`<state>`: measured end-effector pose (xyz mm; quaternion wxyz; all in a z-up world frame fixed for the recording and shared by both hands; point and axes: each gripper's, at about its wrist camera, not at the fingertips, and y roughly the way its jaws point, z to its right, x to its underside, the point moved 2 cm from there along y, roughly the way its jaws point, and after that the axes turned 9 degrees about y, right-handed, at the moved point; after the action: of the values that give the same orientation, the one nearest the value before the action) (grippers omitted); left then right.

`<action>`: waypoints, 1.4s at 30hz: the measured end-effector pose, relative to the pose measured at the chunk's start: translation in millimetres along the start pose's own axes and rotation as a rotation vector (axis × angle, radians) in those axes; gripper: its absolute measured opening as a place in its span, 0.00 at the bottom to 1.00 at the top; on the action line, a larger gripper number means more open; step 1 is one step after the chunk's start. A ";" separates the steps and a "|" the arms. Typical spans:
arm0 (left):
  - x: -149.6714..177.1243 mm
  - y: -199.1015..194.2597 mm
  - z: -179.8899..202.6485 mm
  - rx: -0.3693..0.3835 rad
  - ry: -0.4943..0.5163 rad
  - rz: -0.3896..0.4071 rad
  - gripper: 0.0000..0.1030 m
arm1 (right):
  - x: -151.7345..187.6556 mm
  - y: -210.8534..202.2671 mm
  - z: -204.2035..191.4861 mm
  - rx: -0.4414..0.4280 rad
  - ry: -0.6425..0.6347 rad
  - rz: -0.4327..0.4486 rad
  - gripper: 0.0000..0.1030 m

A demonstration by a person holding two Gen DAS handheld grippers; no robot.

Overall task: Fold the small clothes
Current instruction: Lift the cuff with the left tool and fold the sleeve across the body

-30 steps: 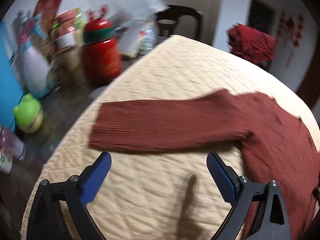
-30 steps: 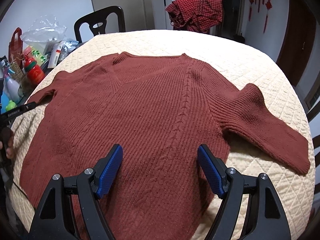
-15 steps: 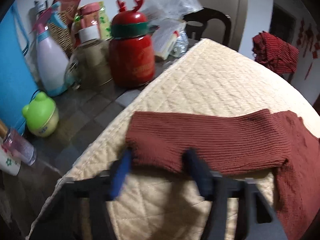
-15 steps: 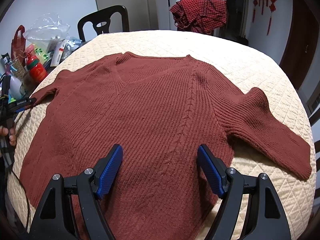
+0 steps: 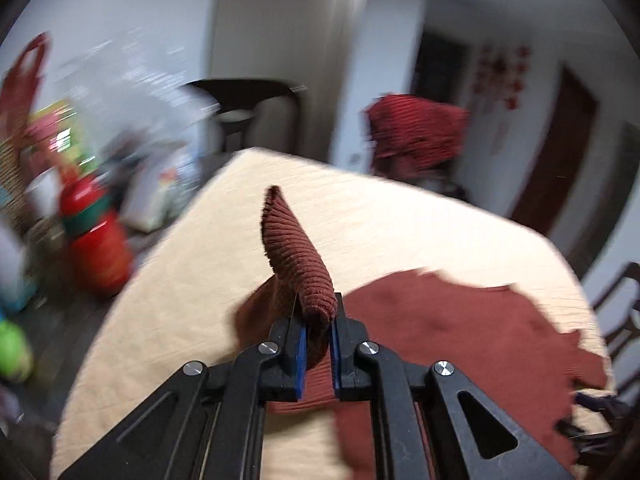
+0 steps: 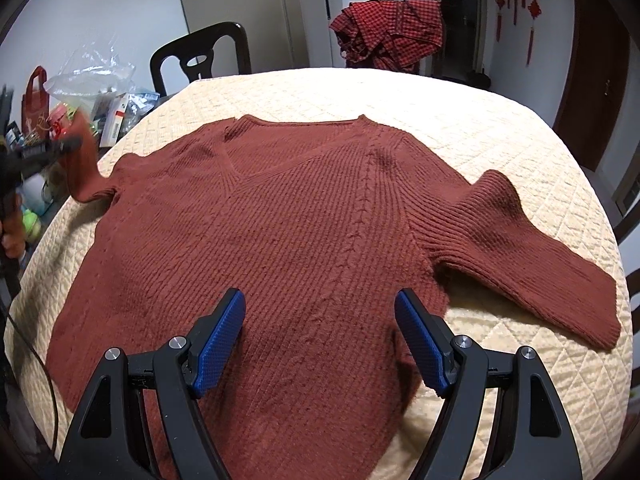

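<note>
Item: rust-brown knitted sweater (image 6: pixel 304 240), front up, spread across a round table under a cream quilted cover (image 6: pixel 500 140).

Condition: body flat and unfolded; one sleeve (image 6: pixel 528 248) lies stretched out toward the table's edge; hem and sides not turned in.

Left gripper (image 5: pixel 318 344): clamped tight on the cuff of the other sleeve (image 5: pixel 296 248), which stands raised off the cover.

Right gripper (image 6: pixel 320 340): jaws wide, nothing between them, poised over the lower part of the body.

Progress: early. Judged to be the first fold, one sleeve picked up but not yet laid across the chest. Left to do: both sleeves in, then the body folded.

Nearby: red checked cloth (image 6: pixel 388 32) on a far chair; bottles and bags (image 6: pixel 92 100) beside the table.
</note>
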<state>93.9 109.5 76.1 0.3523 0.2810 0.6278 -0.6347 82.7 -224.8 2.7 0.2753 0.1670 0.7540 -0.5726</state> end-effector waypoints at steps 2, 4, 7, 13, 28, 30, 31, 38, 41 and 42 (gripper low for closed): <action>-13.3 1.7 23.3 0.062 0.035 0.017 0.11 | 0.2 -1.4 2.0 0.000 0.007 0.006 0.75; -22.6 5.0 46.5 0.133 0.063 0.021 0.11 | 0.6 -1.4 5.7 -0.001 0.024 0.004 0.75; -27.6 20.9 83.7 0.225 0.126 0.006 0.11 | 0.3 -1.0 9.9 0.000 0.045 0.002 0.75; 11.2 64.2 142.4 0.393 0.208 -0.167 0.15 | -2.2 -4.4 19.1 -0.013 0.086 0.005 0.75; 7.1 27.8 36.4 0.154 0.100 -0.084 0.56 | -42.1 15.9 -12.8 -0.205 0.107 -0.026 0.49; 14.3 38.7 22.3 0.111 0.077 -0.112 0.56 | -50.9 33.9 -21.7 -0.209 0.103 -0.069 0.41; 18.4 44.8 17.2 0.096 0.068 -0.128 0.55 | -53.7 40.8 -24.1 -0.219 0.108 -0.086 0.41; 49.5 80.0 13.2 0.145 0.002 -0.237 0.26 | -65.3 83.4 -34.1 -0.183 0.121 -0.170 0.11; 48.5 76.0 18.0 0.155 0.011 -0.212 0.20 | -73.2 75.6 -37.7 -0.214 0.121 -0.141 0.03; 47.1 74.0 18.2 0.160 0.011 -0.200 0.20 | -76.8 68.8 -39.0 -0.220 0.117 -0.105 0.03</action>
<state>126.7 89.6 -4.9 0.2604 0.2476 0.6020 -0.7131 173.8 -162.8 3.7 0.2171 0.1293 0.8346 -0.4895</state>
